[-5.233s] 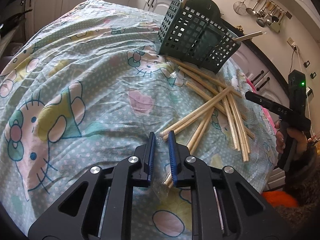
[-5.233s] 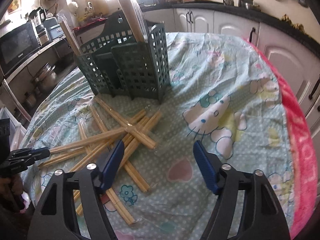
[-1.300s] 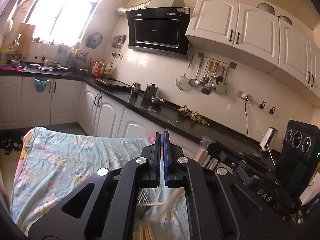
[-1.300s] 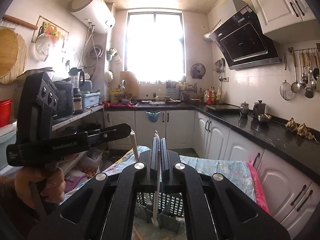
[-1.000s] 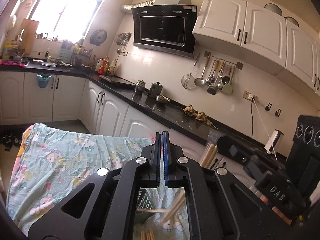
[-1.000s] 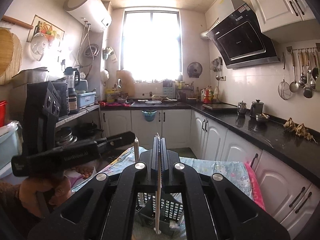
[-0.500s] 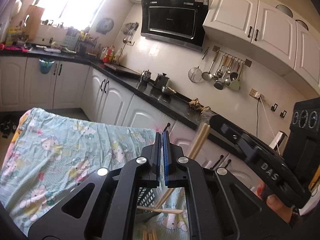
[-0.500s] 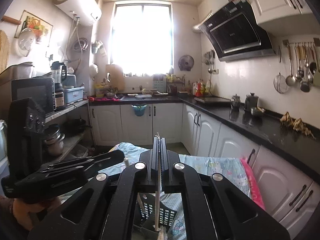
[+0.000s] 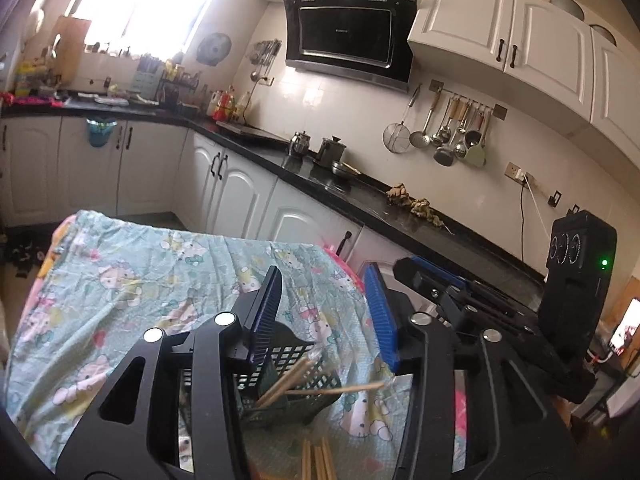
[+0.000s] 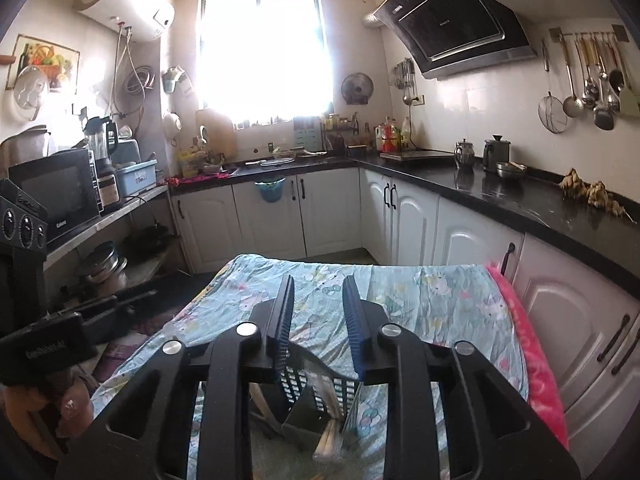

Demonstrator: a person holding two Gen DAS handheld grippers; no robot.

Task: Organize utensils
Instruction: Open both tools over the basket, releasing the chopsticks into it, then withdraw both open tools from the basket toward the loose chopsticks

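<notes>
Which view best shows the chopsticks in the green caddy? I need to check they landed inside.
The left wrist view: chopsticks lean out of the green caddy, one lying across its rim. The right wrist view shows the caddy with only pale, blurred sticks inside.

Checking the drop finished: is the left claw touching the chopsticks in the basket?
Apart. Left wrist view: the opening left claw holds nothing; chopsticks rest below in the basket.

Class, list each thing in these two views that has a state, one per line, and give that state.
Left gripper: jaws opening, nothing between them.
Right gripper: jaws opening, nothing between them.
Basket: upright on the cloth, chopsticks leaning inside.
Cabinets: doors shut.
</notes>
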